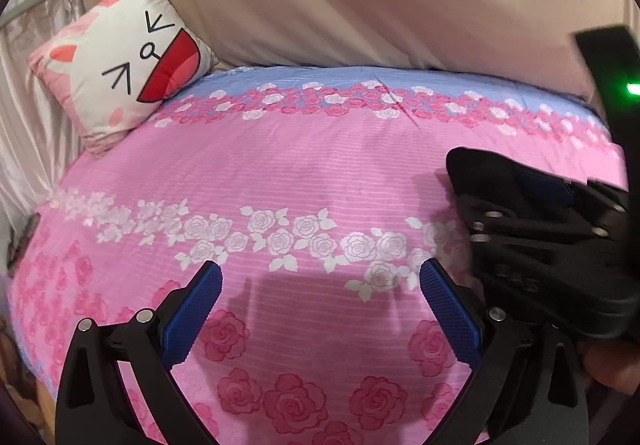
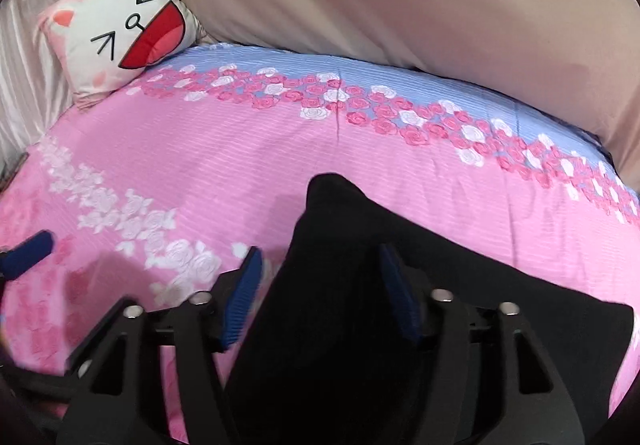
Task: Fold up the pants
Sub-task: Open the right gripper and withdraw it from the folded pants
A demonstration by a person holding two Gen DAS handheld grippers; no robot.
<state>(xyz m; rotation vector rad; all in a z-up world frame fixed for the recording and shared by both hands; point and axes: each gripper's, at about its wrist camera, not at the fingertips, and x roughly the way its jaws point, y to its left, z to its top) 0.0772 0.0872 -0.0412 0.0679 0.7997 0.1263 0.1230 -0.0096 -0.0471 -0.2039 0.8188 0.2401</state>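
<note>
Black fabric pants (image 2: 360,325) lie bunched in a compact heap on the near right part of a bed covered by a pink rose-print sheet (image 1: 304,173). Right gripper (image 2: 320,293) straddles the heap, jaws apart, pads seemingly clear of the cloth. Left gripper (image 1: 320,305) hovers over bare sheet, jaws wide and empty. Folding looks nearly finished, though the heap's neatness cannot be judged.

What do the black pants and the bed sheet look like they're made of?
Black pants: seemingly a soft matte knit or cotton blend; no sheen, limp folds, weave too dark to tell. Bed sheet: printed woven cotton or polyester, matte, with fine ribbed lines across the pink.
</note>
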